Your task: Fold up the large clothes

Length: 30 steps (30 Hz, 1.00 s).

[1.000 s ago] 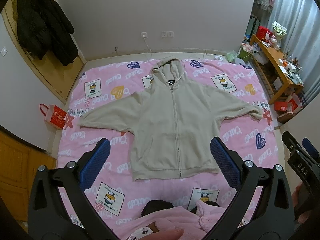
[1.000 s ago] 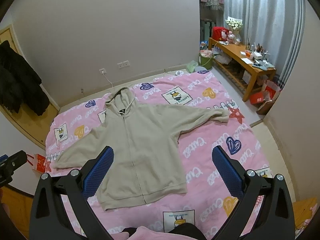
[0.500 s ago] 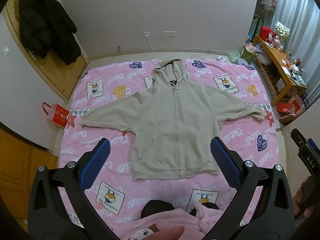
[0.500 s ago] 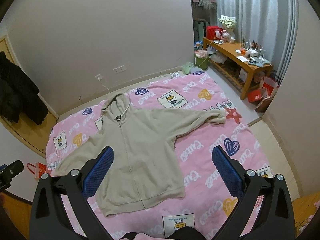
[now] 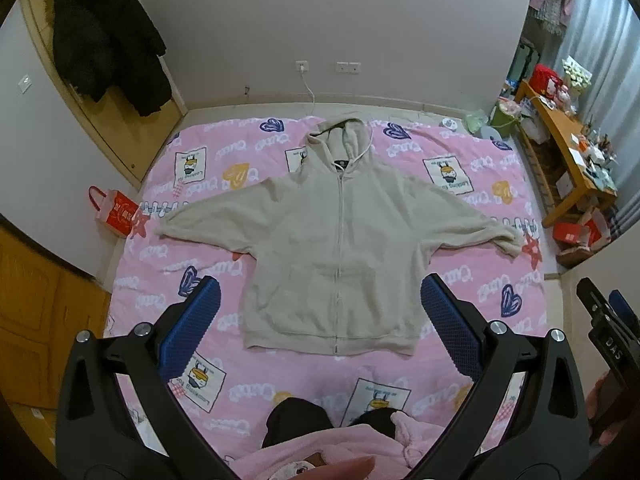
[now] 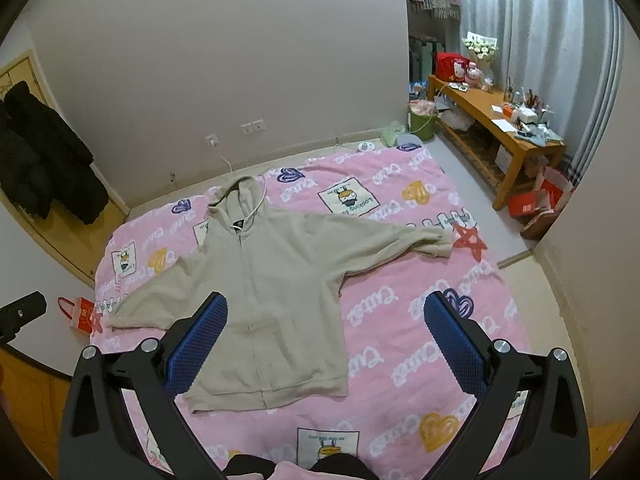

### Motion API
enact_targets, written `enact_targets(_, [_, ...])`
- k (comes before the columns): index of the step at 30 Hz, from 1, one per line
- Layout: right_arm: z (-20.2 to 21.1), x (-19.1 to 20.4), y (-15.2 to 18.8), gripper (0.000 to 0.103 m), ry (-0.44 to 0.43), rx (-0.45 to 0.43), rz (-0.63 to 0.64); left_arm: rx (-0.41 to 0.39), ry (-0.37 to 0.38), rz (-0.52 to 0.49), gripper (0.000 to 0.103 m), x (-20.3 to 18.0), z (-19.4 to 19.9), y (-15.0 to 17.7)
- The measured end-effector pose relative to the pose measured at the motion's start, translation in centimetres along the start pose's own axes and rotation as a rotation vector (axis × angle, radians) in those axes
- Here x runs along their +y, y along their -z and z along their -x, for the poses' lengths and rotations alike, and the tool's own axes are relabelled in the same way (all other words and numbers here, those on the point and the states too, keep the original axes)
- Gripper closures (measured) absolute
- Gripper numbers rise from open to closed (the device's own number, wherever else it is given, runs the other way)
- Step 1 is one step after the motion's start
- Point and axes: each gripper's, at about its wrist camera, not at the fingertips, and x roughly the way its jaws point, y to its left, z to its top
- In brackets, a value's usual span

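A beige zip-up hoodie (image 5: 336, 240) lies flat, front up, on a pink patterned bedspread (image 5: 480, 292), hood toward the far wall and both sleeves spread out. It also shows in the right wrist view (image 6: 276, 280). My left gripper (image 5: 320, 304) is open and empty, held high above the hoodie's hem. My right gripper (image 6: 326, 320) is open and empty, high above the hoodie's right half. The right gripper's body shows at the left wrist view's right edge (image 5: 608, 332).
A wooden bench (image 6: 496, 120) with clutter stands right of the bed, red boxes (image 6: 536, 200) at its foot. A black coat (image 5: 104, 40) hangs at the far left. A red bag (image 5: 116, 212) sits on the floor left. My pink-clad legs (image 5: 344, 452) are at the near edge.
Both grippers have risen and pulled back a little, so the hoodie and bed look smaller and farther. The hoodie has not moved. Both grippers stay open.
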Motion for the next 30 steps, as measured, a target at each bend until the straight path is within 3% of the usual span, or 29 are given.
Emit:
enact_targets(9, [0.0,-1.4,-1.6,0.007,-0.01,-0.027,0.025,-0.058,-0.031,0.053,0.005,-0.6,1.1,-0.3])
enact_targets(13, [-1.0,0.3,-2.4,0.007,-0.013,-0.039,0.048,-0.022,0.004,0.11,0.005,2.9,-0.3,-1.3])
enact_targets(18, [-3.5,5.5,-3.5,0.007,-0.022,-0.084,0.126,-0.055,-0.064,0.316,0.005,13.8,-3.4,-3.1])
enact_targets(22, [-6.9,11.6,-4.4,0.007,-0.05,-0.105,0.181,-0.095,-0.193,0.486,0.005,24.3,-7.7,-4.4])
enact_targets(26, [-12.5,19.5,-5.7,0.007,-0.046,-0.065,0.189,0.002,-0.229,0.598,0.005,35.5,-16.8,-6.3])
enact_targets(30, [-19.9,28.6,-7.0,0.007,-0.082,0.011,0.171,0.112,-0.13,0.679,0.005,46.1,-29.2,-7.5])
